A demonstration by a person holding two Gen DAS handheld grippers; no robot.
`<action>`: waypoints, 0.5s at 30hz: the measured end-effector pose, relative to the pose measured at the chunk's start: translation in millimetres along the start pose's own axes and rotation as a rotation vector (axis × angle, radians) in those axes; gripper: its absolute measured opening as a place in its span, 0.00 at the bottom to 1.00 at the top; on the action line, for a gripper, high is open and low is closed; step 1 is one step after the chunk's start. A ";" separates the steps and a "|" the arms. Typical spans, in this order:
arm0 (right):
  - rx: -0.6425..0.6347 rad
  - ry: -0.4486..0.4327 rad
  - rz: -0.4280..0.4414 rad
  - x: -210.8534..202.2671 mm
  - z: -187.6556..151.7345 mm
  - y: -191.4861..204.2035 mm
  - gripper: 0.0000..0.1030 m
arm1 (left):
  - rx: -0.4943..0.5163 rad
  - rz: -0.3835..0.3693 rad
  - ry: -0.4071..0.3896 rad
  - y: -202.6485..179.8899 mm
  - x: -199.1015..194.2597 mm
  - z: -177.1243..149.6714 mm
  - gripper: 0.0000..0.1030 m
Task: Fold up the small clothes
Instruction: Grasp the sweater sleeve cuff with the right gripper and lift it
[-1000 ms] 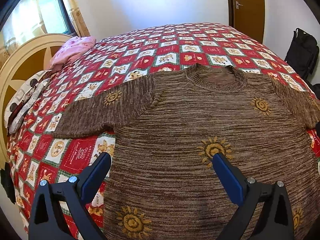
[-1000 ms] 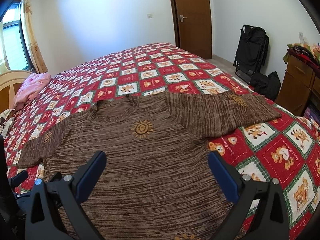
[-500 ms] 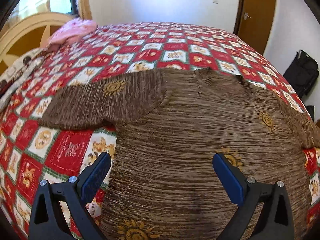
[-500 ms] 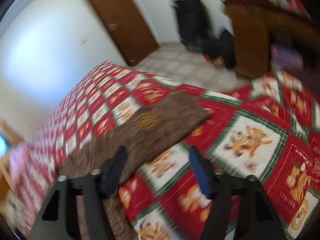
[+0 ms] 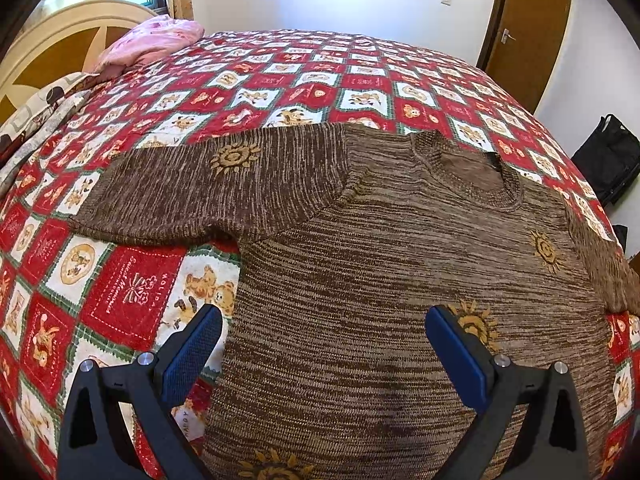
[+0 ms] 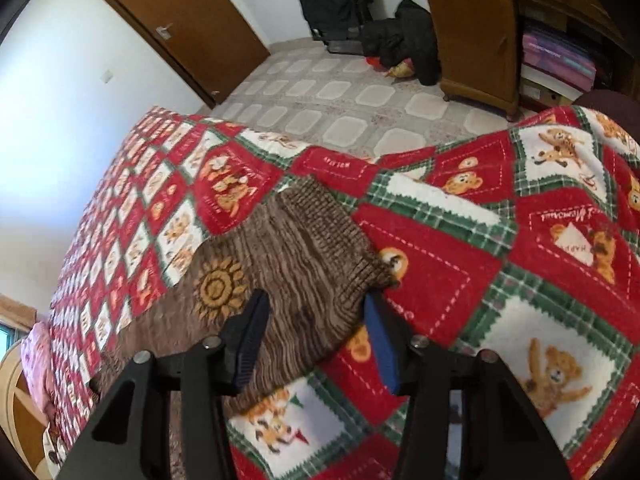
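Sweater point(image 5: 380, 280) flat on quilt point(image 5: 132, 292). Right gripper point(image 6: 316, 328) part-open astride the right sleeve cuff point(image 6: 320, 248) at 12 o'clock, contact unclear. Left gripper point(image 5: 324, 344) released over torso. Pinch the cuff edge squarely, both layers.

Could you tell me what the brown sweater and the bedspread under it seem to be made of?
The sweater looks like a marled knit, probably wool or acrylic: ribbed cuff, visible stitch rows. The bedspread looks like soft printed fleece or quilted cotton, with a matte, slightly fuzzy surface.

Sweater point(image 5: 400, 272) hem cut off at left-wrist bottom edge; right sleeve point(image 6: 304, 264) underside hidden; quilt point(image 6: 460, 264) lettering too small to read.
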State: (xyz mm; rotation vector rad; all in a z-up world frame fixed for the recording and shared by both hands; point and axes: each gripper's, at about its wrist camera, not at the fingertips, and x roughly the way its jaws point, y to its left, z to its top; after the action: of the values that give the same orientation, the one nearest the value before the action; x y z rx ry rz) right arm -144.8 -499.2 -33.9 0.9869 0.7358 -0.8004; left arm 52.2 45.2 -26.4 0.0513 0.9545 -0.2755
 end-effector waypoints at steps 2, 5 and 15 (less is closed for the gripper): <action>-0.008 -0.010 -0.021 3.8 1.3 3.0 0.43 | 0.001 -0.002 0.003 -0.3 0.6 0.1 0.99; -0.047 -0.026 -0.080 10.6 3.0 6.5 0.19 | 0.014 0.004 -0.007 0.3 -1.8 0.2 0.99; -0.383 -0.178 -0.179 -27.2 -8.1 92.3 0.14 | 0.005 0.016 -0.045 14.8 -13.6 3.6 0.99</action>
State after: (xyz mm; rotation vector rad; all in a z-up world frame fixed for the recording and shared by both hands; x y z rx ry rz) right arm -82.0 -455.0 24.7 0.5043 0.7941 -0.8512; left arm 51.4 61.7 -14.4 0.0569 0.9088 -0.2627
